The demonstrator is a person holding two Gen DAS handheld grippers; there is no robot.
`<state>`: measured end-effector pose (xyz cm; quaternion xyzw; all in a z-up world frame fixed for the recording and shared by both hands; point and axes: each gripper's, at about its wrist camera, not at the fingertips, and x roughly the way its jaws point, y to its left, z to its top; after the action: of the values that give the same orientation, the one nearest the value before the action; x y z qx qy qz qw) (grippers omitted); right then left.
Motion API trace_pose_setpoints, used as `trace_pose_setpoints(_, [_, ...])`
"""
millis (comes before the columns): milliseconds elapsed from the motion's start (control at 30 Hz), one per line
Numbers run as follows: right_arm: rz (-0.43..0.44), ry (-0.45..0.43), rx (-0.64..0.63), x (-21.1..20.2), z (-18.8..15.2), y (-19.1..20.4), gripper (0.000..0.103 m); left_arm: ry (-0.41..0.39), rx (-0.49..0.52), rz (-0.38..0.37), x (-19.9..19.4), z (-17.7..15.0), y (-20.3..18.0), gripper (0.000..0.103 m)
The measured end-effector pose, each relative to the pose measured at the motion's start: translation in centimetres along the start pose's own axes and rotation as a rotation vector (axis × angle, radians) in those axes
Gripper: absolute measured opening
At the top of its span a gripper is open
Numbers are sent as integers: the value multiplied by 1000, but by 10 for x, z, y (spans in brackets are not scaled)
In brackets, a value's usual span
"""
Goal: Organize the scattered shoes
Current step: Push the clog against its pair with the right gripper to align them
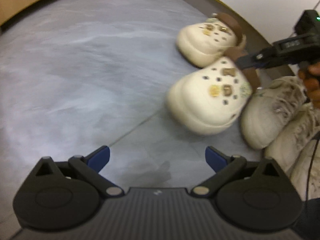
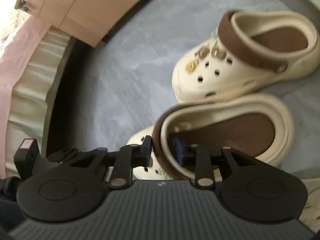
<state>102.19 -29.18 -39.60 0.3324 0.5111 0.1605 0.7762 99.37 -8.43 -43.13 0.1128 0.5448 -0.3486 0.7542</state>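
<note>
— So, how far along does the shoe tidying look?

— Well along, I'd judge. Against the wall there is a row on the floor (image 1: 80, 70): the far clog (image 1: 206, 42), the near clog (image 1: 208, 104) beside it, then two pale sneakers (image 1: 268, 110) touching each other. All toes point the same way, out into the room.

— And the near clog, is it settled?

— Not quite. The right gripper (image 2: 163, 150) has its fingers (image 2: 147, 147) closed across the clog's brown heel strap (image 2: 158, 132) and rim, one finger outside, one inside the opening. The pads look pressed on it, so I read it as gripped. From the left wrist view the clog sits a little skewed, its heel close to the far clog's side.

— What about the left gripper (image 1: 158, 157)?

— Spread wide with nothing between its fingers, hanging over bare floor in front of the row.

— So what's left?

— Squaring the near clog with its mate and letting go, I'd guess. Whether other shoes lie elsewhere I cannot tell; only a cardboard box (image 2: 84, 8) and pink cloth (image 2: 22, 46) show beyond.
</note>
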Motion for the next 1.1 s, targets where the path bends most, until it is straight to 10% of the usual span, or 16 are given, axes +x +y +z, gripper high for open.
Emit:
trace_pose_setpoints(300, [-108,-22,-173,-7,-3,32,19,-53,90,-119,27,13,-30,100])
trace_pose_setpoints(1100, [-138,26,-268,-51,29,-11,20,-62,336,-93,85,43,-97,97])
